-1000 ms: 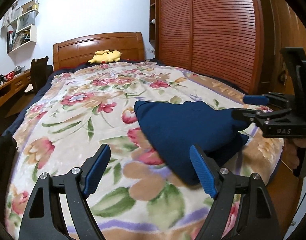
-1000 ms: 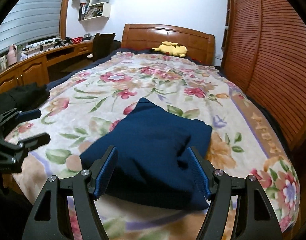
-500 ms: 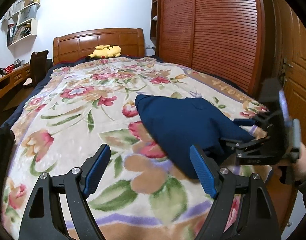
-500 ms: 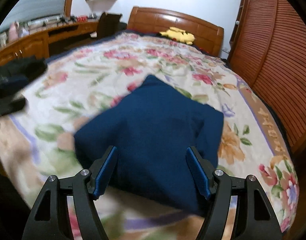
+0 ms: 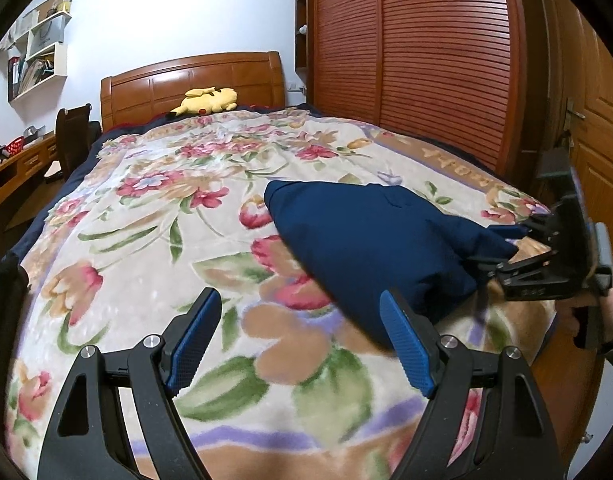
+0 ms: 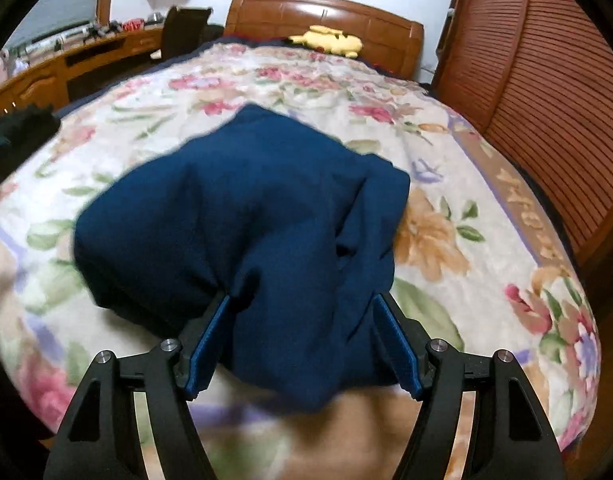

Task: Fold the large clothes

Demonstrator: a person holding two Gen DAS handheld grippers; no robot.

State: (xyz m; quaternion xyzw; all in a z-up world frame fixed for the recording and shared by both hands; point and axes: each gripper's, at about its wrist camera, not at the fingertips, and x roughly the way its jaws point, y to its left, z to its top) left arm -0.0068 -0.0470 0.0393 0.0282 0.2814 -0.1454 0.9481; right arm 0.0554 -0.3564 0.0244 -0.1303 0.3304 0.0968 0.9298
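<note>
A folded navy blue garment [image 5: 370, 240] lies on the floral blanket [image 5: 154, 240] near the foot of the bed; it fills the middle of the right wrist view [image 6: 250, 224]. My right gripper [image 6: 302, 340] is open, its blue pads on either side of the garment's near edge, with cloth bunched between them. It shows in the left wrist view [image 5: 502, 248] at the garment's right end. My left gripper [image 5: 302, 340] is open and empty, above the blanket just left of the garment's near corner.
A yellow plush toy [image 5: 206, 100] lies by the wooden headboard [image 5: 194, 80]. A slatted wooden wardrobe [image 5: 426, 60] runs along the bed's right side. A desk [image 6: 66, 68] and chair [image 6: 182, 28] stand to the left. Dark clothing [image 6: 18, 128] lies at the bed's left edge.
My right gripper has moved forward and down onto the garment's near edge, so cloth now sits between its open fingers. My left gripper has stayed open and shifted only slightly.
</note>
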